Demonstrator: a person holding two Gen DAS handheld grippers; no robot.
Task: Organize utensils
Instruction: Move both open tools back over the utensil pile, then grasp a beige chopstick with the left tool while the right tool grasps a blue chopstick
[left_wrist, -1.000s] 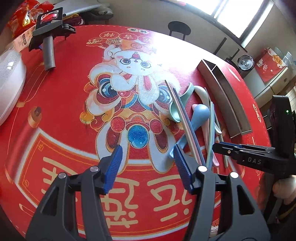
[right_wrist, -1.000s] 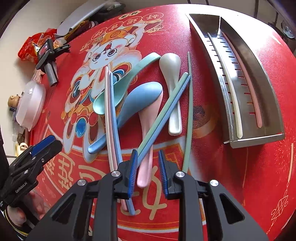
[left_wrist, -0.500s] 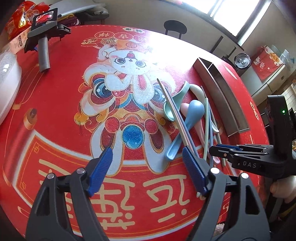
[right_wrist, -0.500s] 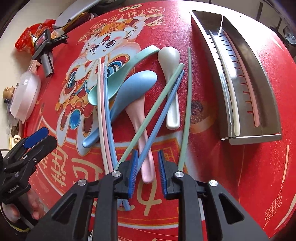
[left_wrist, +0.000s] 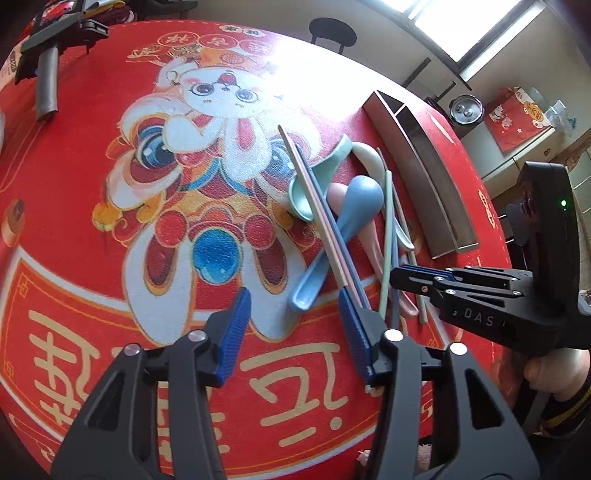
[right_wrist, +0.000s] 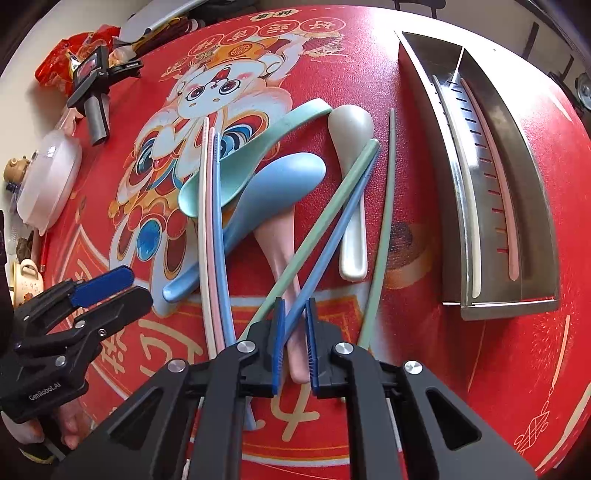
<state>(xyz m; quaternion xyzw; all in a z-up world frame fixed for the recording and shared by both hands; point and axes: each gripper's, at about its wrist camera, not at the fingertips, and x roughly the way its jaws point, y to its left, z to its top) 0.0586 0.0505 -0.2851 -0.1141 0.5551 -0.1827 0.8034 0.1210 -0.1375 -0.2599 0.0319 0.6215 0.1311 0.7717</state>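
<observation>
Several pastel spoons and chopsticks lie in a heap on the red mat. My right gripper (right_wrist: 295, 302) points down at the heap's near end. Its jaws are closing with the blue chopstick (right_wrist: 343, 218) between them, a small gap still showing. The pink spoon (right_wrist: 280, 236) lies beneath, and a green chopstick (right_wrist: 332, 199) passes just left of the jaws. My left gripper (left_wrist: 292, 295) is closing with nothing between its pads. Its right finger covers the near ends of a pink and a blue chopstick (left_wrist: 325, 225). The steel tray (right_wrist: 509, 308) holds a white chopstick (right_wrist: 469, 206) and a pink one (right_wrist: 506, 206).
A teal spoon (right_wrist: 229, 173), a blue spoon (right_wrist: 280, 181) and a pale spoon (right_wrist: 351, 122) overlap in the heap. A spare gripper (right_wrist: 92, 88), a snack bag (right_wrist: 70, 55) and a white lidded dish (right_wrist: 48, 177) sit at the far left edge.
My left gripper drew closer to the heap; its jaws widened, then narrowed. The right gripper's jaws narrowed around the blue chopstick while staying in place.
</observation>
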